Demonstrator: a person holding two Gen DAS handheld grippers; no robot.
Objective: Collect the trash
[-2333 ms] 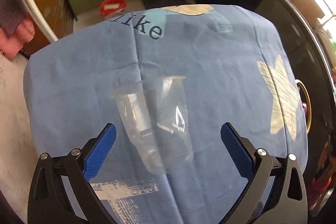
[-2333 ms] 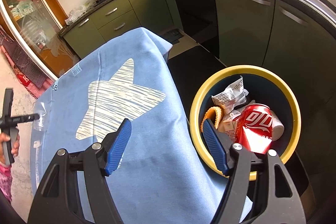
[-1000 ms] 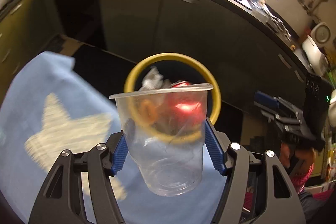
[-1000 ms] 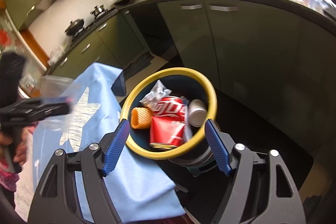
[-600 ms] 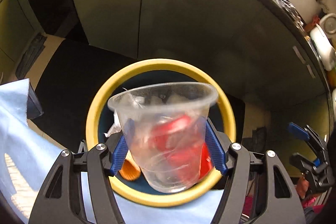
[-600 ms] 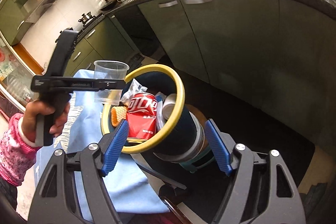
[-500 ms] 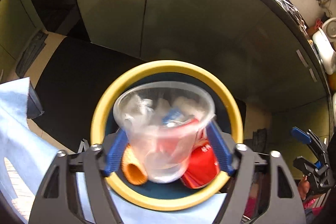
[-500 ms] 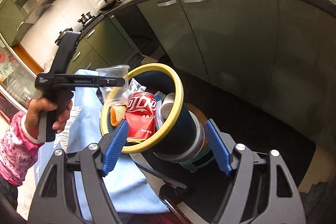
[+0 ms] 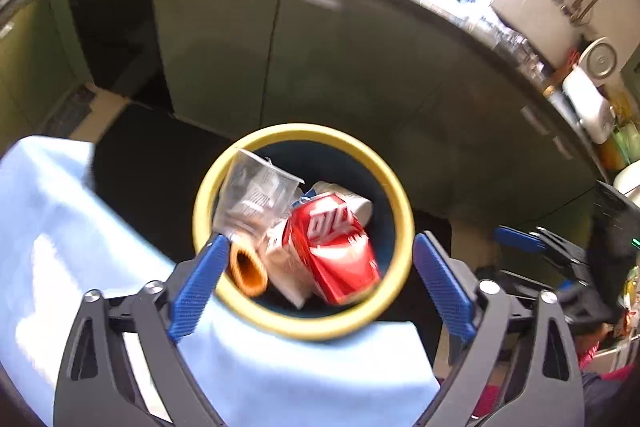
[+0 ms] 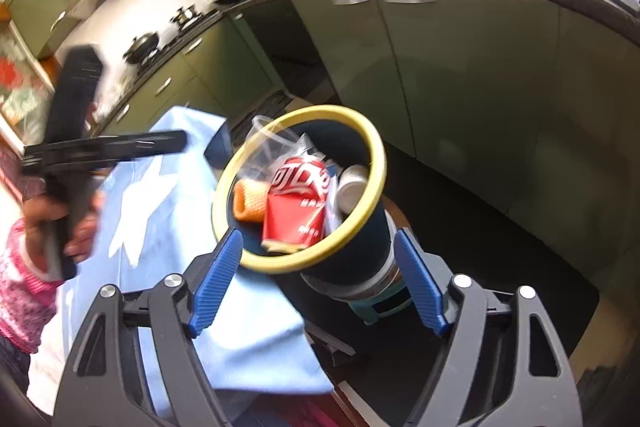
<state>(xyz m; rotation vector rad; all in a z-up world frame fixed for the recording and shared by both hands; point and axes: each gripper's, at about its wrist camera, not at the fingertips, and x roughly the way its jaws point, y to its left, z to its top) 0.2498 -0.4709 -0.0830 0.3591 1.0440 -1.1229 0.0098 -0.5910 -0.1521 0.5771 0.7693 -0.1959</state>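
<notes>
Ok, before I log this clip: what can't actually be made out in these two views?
- Bin bottom, both views: covered by the red can, clear cup and other trash.
- Red can's lettering, left wrist view: motion blur.
- Bin's base, right wrist view: hidden behind the right gripper.
- Left gripper as seen in the right wrist view: smeared by motion.
- Table under the blue cloth: covered, and cut by the frame edge.

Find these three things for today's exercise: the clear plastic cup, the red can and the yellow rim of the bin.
clear plastic cup [image 9: 256, 191], left wrist view, on its see-through side wall.
red can [image 9: 336, 251], left wrist view, on its printed side.
yellow rim of the bin [image 10: 370, 143], right wrist view, on the ring's far right arc.
</notes>
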